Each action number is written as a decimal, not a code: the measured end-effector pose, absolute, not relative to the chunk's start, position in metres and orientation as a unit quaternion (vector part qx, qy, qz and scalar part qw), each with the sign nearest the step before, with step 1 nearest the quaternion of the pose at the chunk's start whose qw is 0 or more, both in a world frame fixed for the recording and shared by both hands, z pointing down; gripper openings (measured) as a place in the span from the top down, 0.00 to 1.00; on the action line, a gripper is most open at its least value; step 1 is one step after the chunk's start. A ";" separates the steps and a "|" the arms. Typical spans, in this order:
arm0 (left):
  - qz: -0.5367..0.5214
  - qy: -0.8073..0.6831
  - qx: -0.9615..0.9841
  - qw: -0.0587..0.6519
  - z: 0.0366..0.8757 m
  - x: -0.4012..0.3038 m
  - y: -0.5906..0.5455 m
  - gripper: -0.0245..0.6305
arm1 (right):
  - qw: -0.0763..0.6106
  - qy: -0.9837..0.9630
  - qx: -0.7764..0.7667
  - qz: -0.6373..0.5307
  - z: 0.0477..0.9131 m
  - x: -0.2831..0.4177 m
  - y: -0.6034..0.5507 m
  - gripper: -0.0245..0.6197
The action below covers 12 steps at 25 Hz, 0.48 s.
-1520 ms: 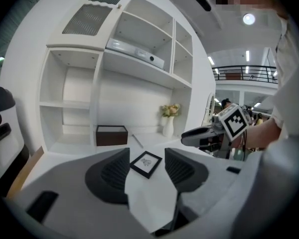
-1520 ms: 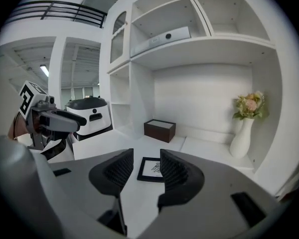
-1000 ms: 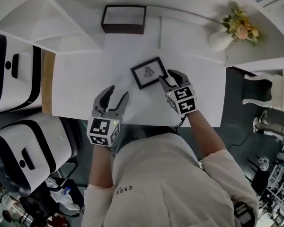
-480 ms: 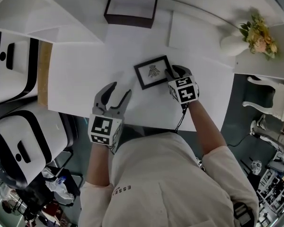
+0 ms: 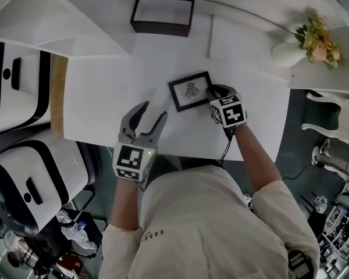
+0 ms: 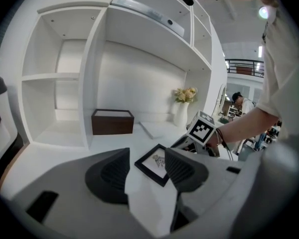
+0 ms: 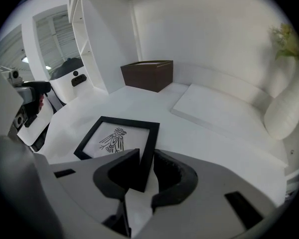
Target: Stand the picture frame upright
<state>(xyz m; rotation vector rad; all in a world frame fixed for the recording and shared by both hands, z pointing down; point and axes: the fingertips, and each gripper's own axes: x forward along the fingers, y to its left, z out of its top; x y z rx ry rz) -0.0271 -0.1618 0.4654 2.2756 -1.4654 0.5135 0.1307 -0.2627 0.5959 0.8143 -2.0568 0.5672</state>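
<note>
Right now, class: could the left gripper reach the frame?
Probably yes. The left gripper is open, with bare table between it and the frame. The right gripper, whose jaws have just been closing on one corner of the frame, leaves its other sides free.

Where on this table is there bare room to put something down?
Widest: the left of the table, between the dark box, the picture frame and the left gripper. Crowded: the frame's right edge, where the right gripper has just been closing its jaws on it.
</note>
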 end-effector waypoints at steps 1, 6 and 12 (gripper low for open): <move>0.184 -0.519 0.812 0.193 0.465 -0.026 -0.159 0.63 | 0.416 -0.817 0.327 0.231 0.596 0.131 -0.260 0.81; 0.189 -0.508 0.815 0.206 0.472 -0.027 -0.135 0.63 | 0.418 -0.808 0.340 0.237 0.595 0.132 -0.239 0.81; 0.197 -0.497 0.816 0.218 0.477 -0.030 -0.102 0.63 | 0.414 -0.803 0.356 0.240 0.595 0.131 -0.206 0.81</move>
